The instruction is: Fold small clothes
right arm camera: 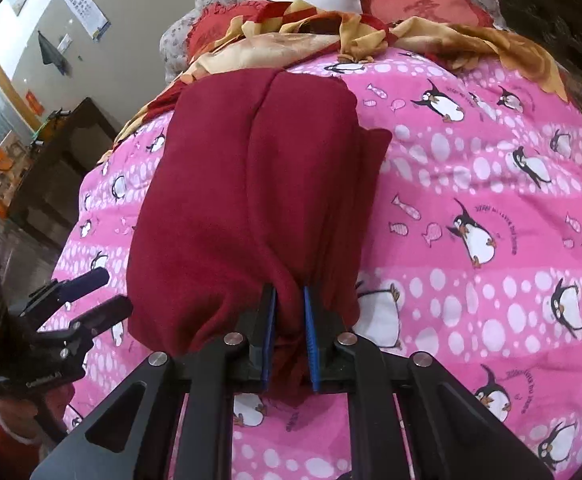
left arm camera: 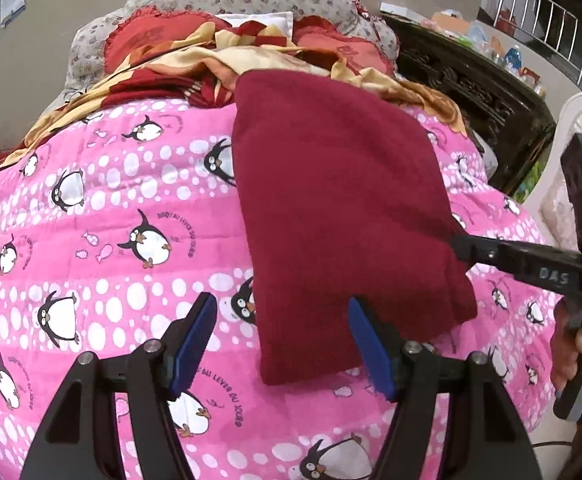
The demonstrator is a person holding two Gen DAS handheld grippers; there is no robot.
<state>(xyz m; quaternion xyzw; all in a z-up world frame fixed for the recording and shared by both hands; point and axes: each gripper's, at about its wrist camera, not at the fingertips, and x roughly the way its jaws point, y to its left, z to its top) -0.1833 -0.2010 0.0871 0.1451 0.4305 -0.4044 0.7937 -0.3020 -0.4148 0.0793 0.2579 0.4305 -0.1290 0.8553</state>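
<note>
A small maroon garment (left arm camera: 339, 208) lies folded lengthwise on the pink penguin-print quilt (left arm camera: 103, 232). My left gripper (left arm camera: 281, 312) is open just above the garment's near left corner, with nothing between its blue pads. My right gripper (right arm camera: 289, 300) is shut on the near edge of the maroon garment (right arm camera: 247, 184), which bunches between its pads. In the left wrist view the right gripper (left arm camera: 461, 246) grips the garment's right edge. In the right wrist view the left gripper (right arm camera: 107, 292) stands open at the lower left, beside the garment.
A red and yellow patterned blanket (left arm camera: 195, 64) and red pillows (left arm camera: 143, 36) are heaped at the far end of the bed. A dark carved cabinet (left arm camera: 475, 92) stands to the right. A dark table (right arm camera: 59, 148) stands off the bed's left side.
</note>
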